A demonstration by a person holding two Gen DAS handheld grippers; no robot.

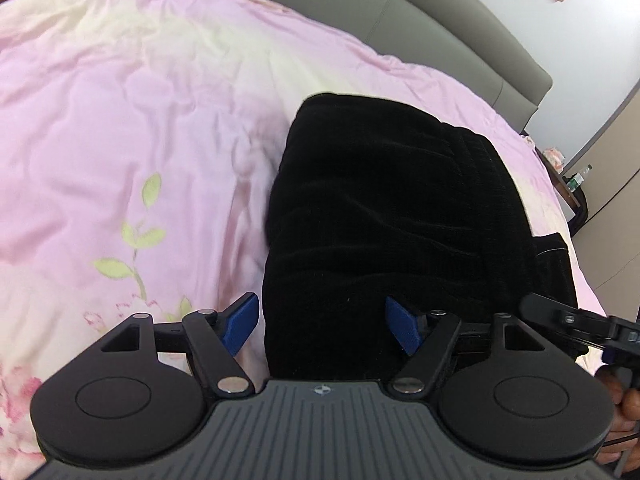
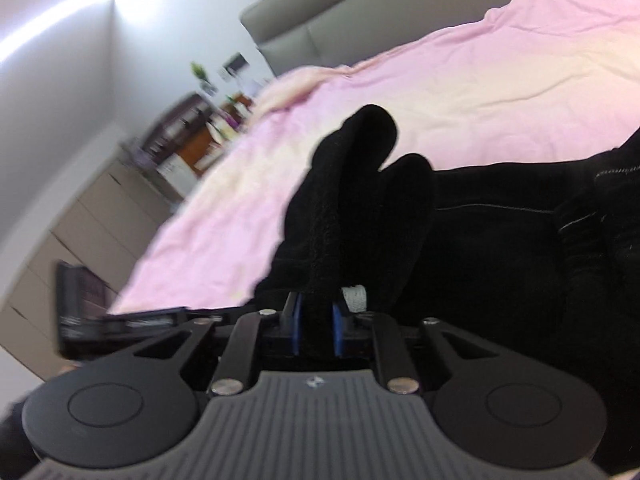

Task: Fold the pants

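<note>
Black pants point(image 1: 392, 208) stretch lengthwise across a pink quilt point(image 1: 120, 120), straight ahead of the wide-open left gripper point(image 1: 322, 326), while the right gripper point(image 2: 316, 330) pinches one bunched edge.

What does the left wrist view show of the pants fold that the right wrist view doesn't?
Only the left wrist view shows the black pants as a whole bundle lying on the bed, with the left gripper open above their near edge, pads clear of the cloth. Only the right wrist view shows the right gripper shut on a raised bunch of pants fabric. Both show the pink duvet and grey headboard.
</note>
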